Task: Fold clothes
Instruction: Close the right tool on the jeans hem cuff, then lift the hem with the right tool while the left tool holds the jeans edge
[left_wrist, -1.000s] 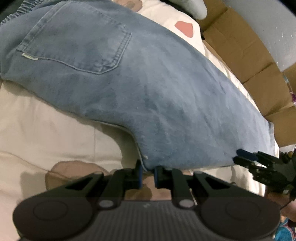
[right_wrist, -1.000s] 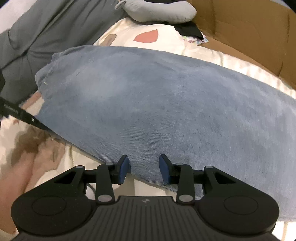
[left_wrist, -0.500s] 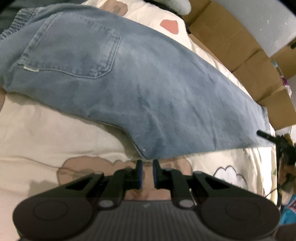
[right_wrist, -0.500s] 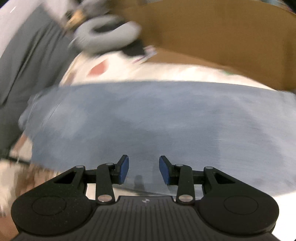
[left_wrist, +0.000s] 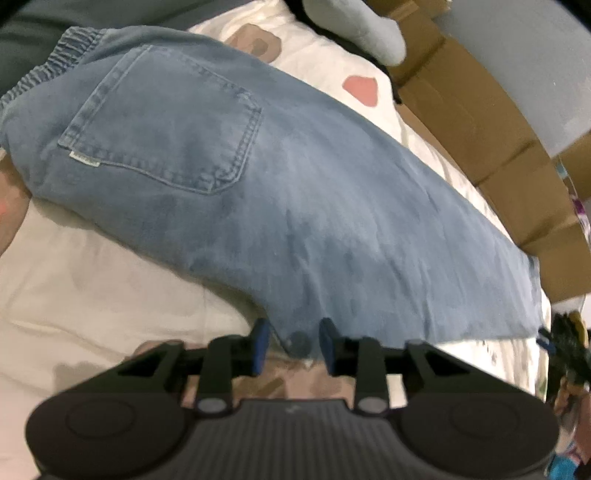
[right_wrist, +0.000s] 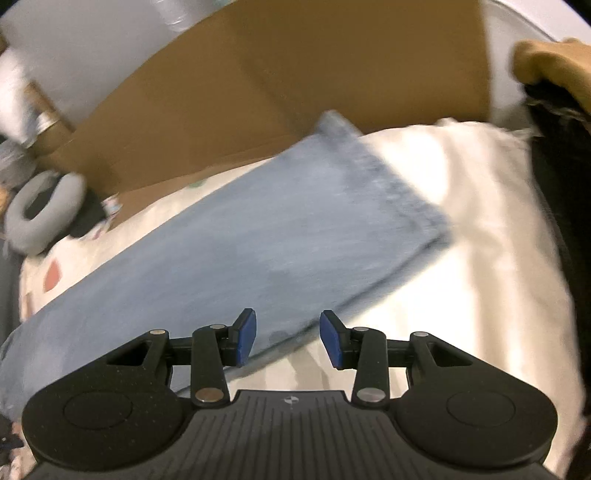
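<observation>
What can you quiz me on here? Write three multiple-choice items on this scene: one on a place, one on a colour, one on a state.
1. Where do the jeans lie?
A. On the cream bedding
B. Inside a cardboard box
C. Over a chair

2. What colour are the pads of the right gripper?
A. Red
B. Blue
C. Green

3. How does the left gripper stand?
A. Shut on the waistband
B. Shut on the pocket
C. Open, with the jeans' edge in the gap

Key: 1 A, the denim is spread flat on the bedding; 2 B, both pads show blue; 3 C, its jaws have just been opening and the pads stand clear of the cloth.
</observation>
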